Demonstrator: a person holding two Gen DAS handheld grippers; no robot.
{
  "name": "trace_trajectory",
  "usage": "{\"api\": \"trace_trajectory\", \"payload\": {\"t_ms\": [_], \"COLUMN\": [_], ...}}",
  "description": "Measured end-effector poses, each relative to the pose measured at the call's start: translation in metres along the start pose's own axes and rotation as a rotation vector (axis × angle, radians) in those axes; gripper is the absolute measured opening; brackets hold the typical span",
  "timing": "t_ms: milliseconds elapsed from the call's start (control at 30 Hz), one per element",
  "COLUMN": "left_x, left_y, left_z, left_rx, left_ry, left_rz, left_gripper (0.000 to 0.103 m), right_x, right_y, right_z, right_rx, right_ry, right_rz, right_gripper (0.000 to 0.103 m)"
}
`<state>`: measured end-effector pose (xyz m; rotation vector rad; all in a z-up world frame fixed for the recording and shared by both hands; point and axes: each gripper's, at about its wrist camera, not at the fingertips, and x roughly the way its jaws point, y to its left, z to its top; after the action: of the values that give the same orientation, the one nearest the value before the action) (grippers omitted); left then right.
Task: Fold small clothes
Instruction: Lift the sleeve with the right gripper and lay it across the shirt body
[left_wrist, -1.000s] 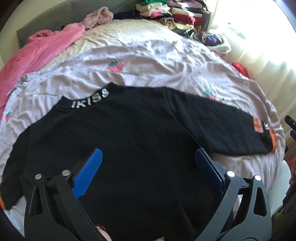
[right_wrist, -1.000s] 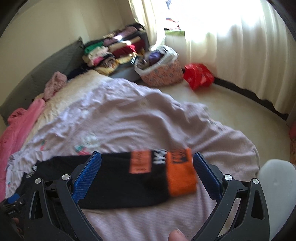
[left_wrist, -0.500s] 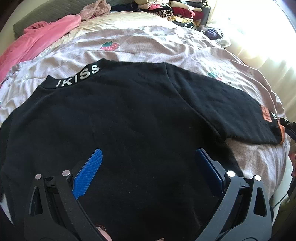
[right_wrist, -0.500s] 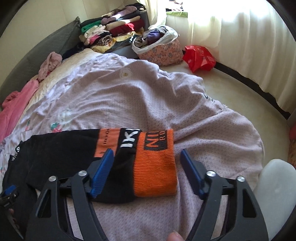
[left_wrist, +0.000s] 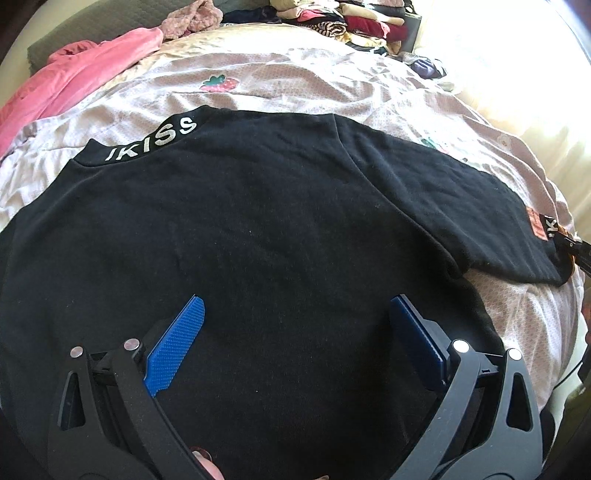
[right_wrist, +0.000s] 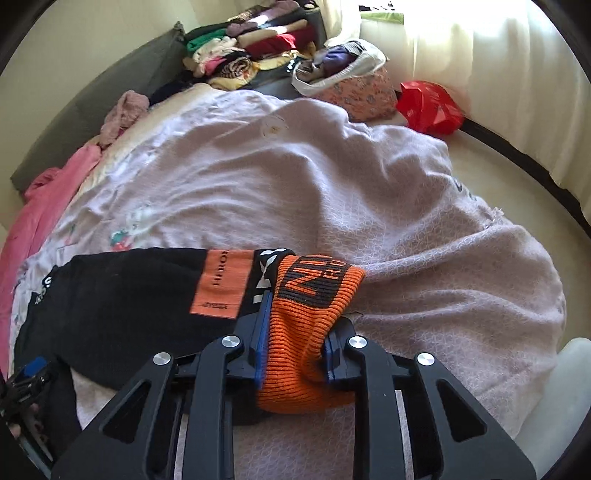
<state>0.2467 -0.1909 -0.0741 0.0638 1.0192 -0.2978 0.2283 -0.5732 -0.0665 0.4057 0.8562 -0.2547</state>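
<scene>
The right gripper (right_wrist: 295, 354) has just closed and is now gripping the orange cuff (right_wrist: 306, 332) at lower centre, readying the sleeve fold; the left gripper (left_wrist: 295, 332) is hovering open over the sweater (left_wrist: 258, 240).

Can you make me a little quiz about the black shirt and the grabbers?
1. True or false: the right gripper is shut on the orange cuff of the black shirt.
2. Which letters are on the shirt's collar? A) IKISS B) HELLO C) ZOOM
3. Fill in: the left gripper has its jaws wide ____ above the shirt's body.

Key: 1 true; 2 A; 3 open. The shirt lies on a pale blanket with a strawberry print.
</scene>
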Motion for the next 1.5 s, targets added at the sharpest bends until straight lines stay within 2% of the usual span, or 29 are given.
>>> {"api": "trace_trajectory", "payload": {"t_ms": [200, 400, 667, 933, 1033, 1133, 1300, 1500], "left_x": [-0.014, -0.037, -0.072, -0.107, -0.114, -0.121, -0.121, -0.110], "left_y": [0.006, 0.018, 0.046, 0.080, 0.096, 0.111, 0.134, 0.140], "left_z": [0.002, 0.008, 0.011, 0.010, 0.007, 0.003, -0.005, -0.013], "left_rx": [-0.024, -0.041, -0.088, -0.121, -0.145, -0.149, -0.176, -0.190], "left_ry": [-0.015, -0.048, -0.103, -0.143, -0.137, -0.143, -0.143, -0.135], "left_rz": [-0.030, -0.046, -0.030, -0.041, -0.064, -0.056, -0.074, -0.130], "left_gripper": [0.094, 0.094, 0.094, 0.094, 0.094, 0.094, 0.094, 0.094], "right_x": [-0.036, -0.067, -0.105, -0.138, -0.142, -0.137, -0.103, -0.064], "right_y": [0.020, 0.060, 0.127, 0.212, 0.249, 0.287, 0.344, 0.384], "right_z": [0.006, 0.022, 0.043, 0.062, 0.059, 0.048, 0.016, -0.021], "right_rx": [-0.050, -0.120, -0.224, -0.350, -0.396, -0.458, -0.549, -0.592], "right_ry": [-0.075, -0.123, -0.160, -0.172, -0.159, -0.134, -0.032, 0.080], "right_rz": [0.067, 0.175, 0.310, 0.448, 0.505, 0.531, 0.561, 0.581], "right_gripper": [0.019, 0.019, 0.019, 0.019, 0.019, 0.019, 0.019, 0.019]}}
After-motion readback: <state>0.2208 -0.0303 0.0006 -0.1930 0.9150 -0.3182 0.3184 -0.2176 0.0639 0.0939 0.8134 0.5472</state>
